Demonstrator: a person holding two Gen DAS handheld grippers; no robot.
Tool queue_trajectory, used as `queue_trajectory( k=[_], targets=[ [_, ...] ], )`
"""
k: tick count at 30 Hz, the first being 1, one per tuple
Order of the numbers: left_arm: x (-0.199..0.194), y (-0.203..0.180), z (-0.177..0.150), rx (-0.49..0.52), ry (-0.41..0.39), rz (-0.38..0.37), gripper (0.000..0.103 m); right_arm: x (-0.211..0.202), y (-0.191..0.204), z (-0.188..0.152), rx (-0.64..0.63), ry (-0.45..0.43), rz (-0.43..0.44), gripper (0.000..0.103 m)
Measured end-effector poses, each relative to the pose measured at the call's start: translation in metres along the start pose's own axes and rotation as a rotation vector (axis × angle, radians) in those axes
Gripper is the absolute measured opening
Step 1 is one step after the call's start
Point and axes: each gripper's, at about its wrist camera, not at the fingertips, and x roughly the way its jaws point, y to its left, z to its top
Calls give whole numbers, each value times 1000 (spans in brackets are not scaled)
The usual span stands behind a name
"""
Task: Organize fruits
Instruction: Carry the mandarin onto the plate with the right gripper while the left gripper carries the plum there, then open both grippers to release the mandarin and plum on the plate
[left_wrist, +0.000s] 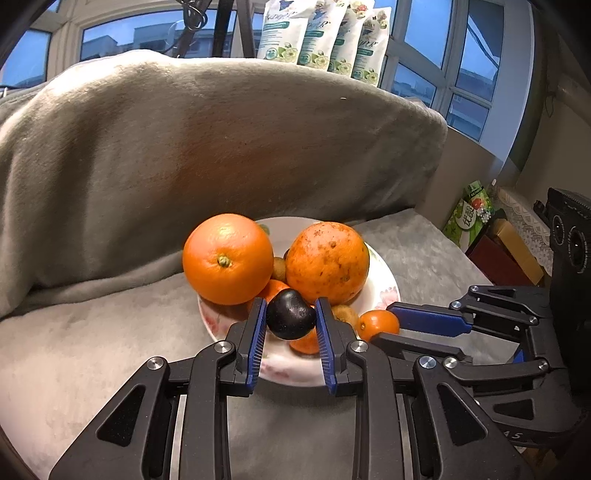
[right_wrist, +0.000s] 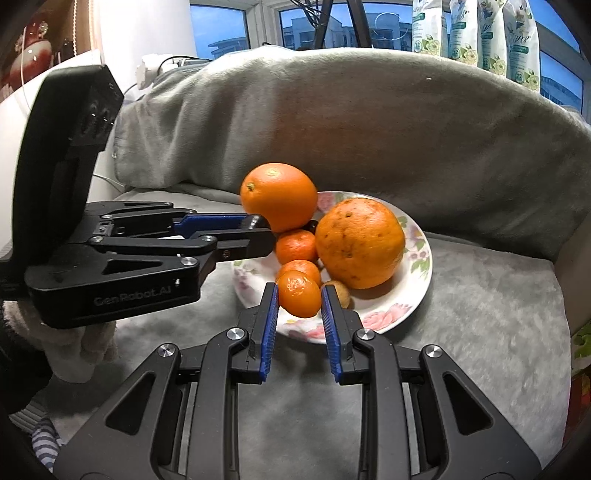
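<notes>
With the left claw (left_wrist: 290, 325) pinching a dark plum (left_wrist: 290, 314) and the right claw (right_wrist: 299, 301) around a mandarin (right_wrist: 298, 294), seemingly touching, both should lift straight up so the two oranges at twelve o'clock stay on the floral plate (right_wrist: 417, 295).

Both wrist views look closely, from opposite sides, at one plate (left_wrist: 384, 291) (right_wrist: 417, 295).
</notes>
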Motion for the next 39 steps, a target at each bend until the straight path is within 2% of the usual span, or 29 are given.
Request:
queue_trajectory(
  k=[16, 17, 18, 20, 22, 26, 28, 30, 33, 36, 39],
  targets=[
    [5, 3, 5, -6, 0, 27, 25, 10, -17, 3, 9, 14, -47, 25],
    [5, 3, 5, -7, -1, 27, 26, 10, -17, 3, 7, 16, -50, 25],
    [4, 3, 5, -10, -3, 29, 33, 11, -17, 4, 6, 19, -52, 26],
    [4, 3, 6, -15, -7, 24, 45, 12, -17, 4, 3, 25, -53, 30],
    [2, 2, 7, -14, -18, 37, 49, 11, -15, 4, -2, 19, -59, 49],
    [-1, 4, 10, -34, -29, 48, 66, 8, -13, 6, -15, 2, -62, 57],
    [-2, 3, 11, -40, -32, 49, 68, 7, -12, 6, -24, 0, -69, 70],
    [-2, 2, 11, -40, -32, 54, 72, 5, -10, 5, -34, -13, -80, 76],
    [-5, 1, 12, -46, -38, 60, 74, 2, -8, 6, -36, -24, -80, 79],
    [-7, 0, 13, -49, -37, 60, 78, 0, -7, 7, -41, -33, -93, 87],
    [-10, -2, 14, -48, -39, 62, 80, -3, -5, 6, -48, -43, -100, 88]
  ],
)
